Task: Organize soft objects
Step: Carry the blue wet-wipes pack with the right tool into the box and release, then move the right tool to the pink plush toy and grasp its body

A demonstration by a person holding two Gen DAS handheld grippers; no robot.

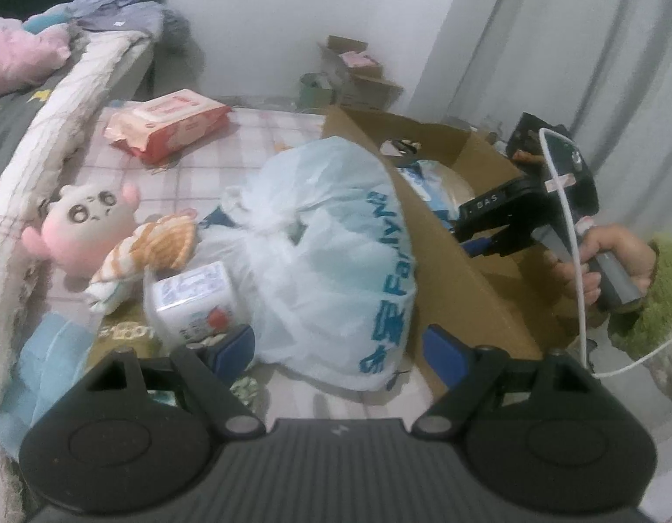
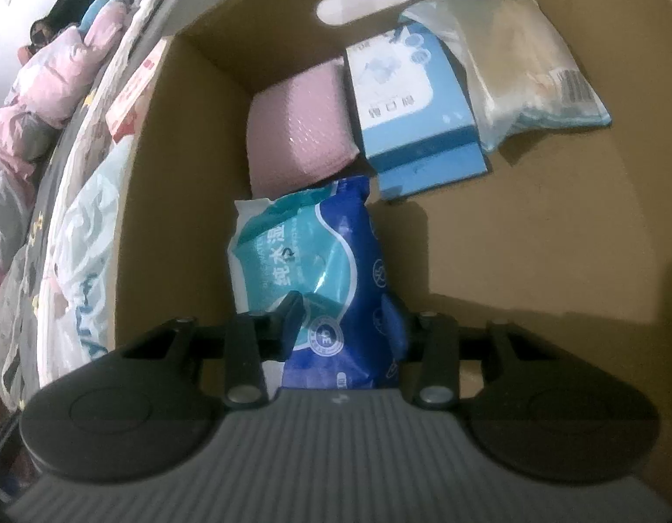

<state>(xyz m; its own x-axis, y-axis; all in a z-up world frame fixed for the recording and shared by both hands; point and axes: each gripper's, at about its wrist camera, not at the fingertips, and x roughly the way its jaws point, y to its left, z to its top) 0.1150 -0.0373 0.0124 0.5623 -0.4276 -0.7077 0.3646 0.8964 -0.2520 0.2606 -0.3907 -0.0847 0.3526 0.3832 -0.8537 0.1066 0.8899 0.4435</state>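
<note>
My right gripper (image 2: 342,316) is shut on a blue and teal wet-wipes pack (image 2: 309,257) and holds it inside the cardboard box (image 2: 532,226). In the box lie a pink bubble-wrap pad (image 2: 298,126), a blue and white carton (image 2: 412,100) and a clear bagged pack (image 2: 523,69). My left gripper (image 1: 336,346) is open and empty, just in front of a white and blue plastic bag (image 1: 336,253) on the bed. A pink plush toy (image 1: 85,222), a striped cloth (image 1: 148,248) and a white tissue pack (image 1: 192,300) lie to its left.
A red wipes pack (image 1: 170,124) lies further back on the checked sheet. The box's near wall (image 1: 449,261) stands right of the plastic bag, with the right gripper (image 1: 479,244) reaching into the box. Bedding and pink clothes (image 1: 17,56) pile up at the left. Small boxes (image 1: 357,69) stand by the wall.
</note>
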